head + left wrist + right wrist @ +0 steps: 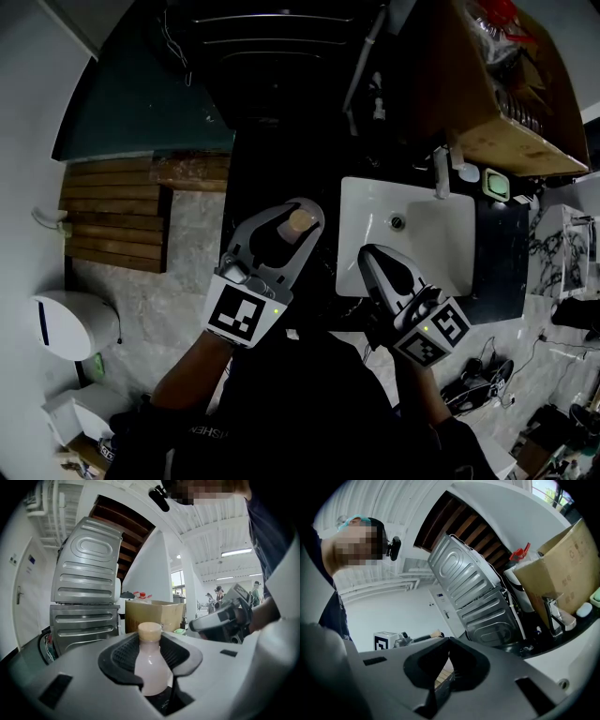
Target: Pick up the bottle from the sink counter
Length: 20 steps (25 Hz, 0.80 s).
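The left gripper (281, 236) pinches the pale bottle (151, 662) upright between its jaws, just below the tan cap (302, 221); the bottle sits left of the white sink (427, 239). The right gripper (380, 267) hovers over the sink's near edge, jaws pressed together on nothing.

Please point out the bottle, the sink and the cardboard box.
bottle (151, 667): left gripper view, on its pale body.
sink (433, 234): head view, on the bare white basin.
cardboard box (140, 612): left gripper view, on its front wall.

Pale pink bottle (151, 667), tan cap, upright
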### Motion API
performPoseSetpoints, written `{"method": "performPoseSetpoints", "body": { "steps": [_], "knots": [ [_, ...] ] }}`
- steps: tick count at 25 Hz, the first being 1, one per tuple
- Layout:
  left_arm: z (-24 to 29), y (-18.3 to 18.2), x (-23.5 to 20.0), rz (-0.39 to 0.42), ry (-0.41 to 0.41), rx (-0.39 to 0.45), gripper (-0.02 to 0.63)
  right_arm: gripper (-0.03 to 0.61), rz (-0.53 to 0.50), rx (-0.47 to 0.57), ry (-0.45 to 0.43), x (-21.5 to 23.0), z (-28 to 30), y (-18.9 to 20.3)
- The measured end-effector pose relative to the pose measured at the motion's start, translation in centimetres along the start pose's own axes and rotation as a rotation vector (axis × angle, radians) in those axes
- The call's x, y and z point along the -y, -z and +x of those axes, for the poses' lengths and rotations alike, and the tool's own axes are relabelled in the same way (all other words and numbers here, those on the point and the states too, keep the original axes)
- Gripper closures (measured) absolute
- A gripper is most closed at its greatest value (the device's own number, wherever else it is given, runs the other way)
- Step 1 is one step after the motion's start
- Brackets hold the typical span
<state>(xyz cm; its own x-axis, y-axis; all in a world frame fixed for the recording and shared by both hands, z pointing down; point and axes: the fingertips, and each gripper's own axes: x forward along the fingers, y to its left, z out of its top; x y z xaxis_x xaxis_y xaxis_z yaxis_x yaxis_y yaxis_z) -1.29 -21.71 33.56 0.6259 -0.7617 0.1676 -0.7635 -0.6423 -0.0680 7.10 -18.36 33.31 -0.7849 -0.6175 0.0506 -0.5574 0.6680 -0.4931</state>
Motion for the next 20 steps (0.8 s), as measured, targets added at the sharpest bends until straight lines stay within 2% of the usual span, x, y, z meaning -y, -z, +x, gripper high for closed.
{"method": "performPoseSetpoints", "body": {
  "steps": [8, 20],
  "knots": [
    [-0.1, 0.1, 0.2, 0.019, 0.013, -0.009, 0.472, 0.554, 0.032, 0.027, -0.016, -1.0, 0.7, -0.9],
    [-0.1, -0.1, 0.7, 0.021, 0.028, -0.004, 0.472, 0.554, -0.003, 0.012, -0.016, -1.4, 0.2, -0.6]
  ]
}}
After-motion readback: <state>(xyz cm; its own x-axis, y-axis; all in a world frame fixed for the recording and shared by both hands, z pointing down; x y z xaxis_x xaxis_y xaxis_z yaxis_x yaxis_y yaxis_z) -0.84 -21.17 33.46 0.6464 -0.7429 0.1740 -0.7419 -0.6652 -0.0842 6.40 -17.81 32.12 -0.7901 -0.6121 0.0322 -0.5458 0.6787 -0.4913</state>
